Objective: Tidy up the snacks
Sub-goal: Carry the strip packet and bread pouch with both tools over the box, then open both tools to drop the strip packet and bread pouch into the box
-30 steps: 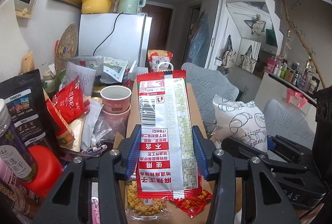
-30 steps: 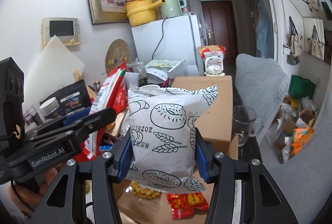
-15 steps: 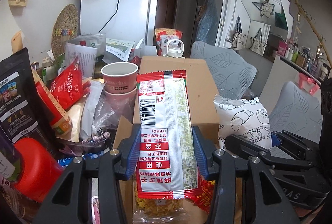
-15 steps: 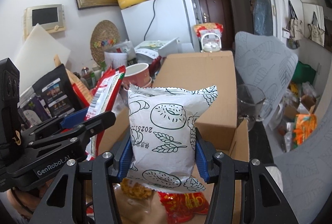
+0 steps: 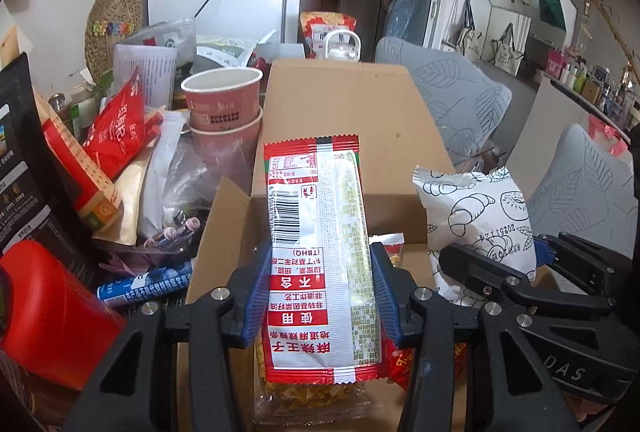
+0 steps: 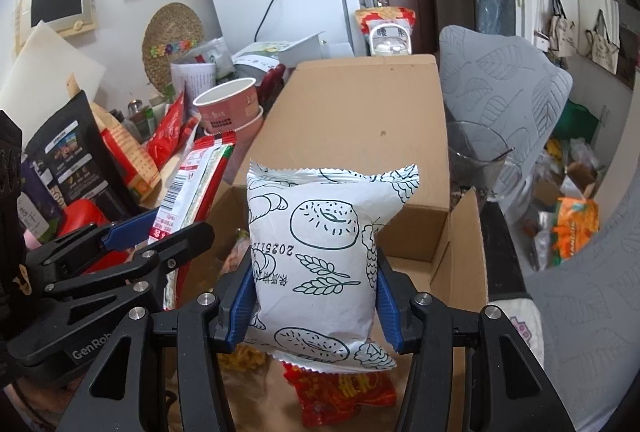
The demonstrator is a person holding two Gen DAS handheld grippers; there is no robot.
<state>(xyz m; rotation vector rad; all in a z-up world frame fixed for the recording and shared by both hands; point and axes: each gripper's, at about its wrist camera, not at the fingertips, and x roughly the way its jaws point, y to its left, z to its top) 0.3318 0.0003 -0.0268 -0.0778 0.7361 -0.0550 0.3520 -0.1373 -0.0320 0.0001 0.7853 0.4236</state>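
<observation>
The left gripper holds a red snack packet between its blue pads. The right gripper holds a white bread bag. Both snacks are above the open cardboard box.

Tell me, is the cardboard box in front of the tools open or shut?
Open. The cardboard box has its flaps standing up, and a red packet lies on its floor.

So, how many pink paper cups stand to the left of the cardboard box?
2: the upper paper cup is nested in the lower paper cup, left of the cardboard box. More may be hidden inside the stack.
</observation>
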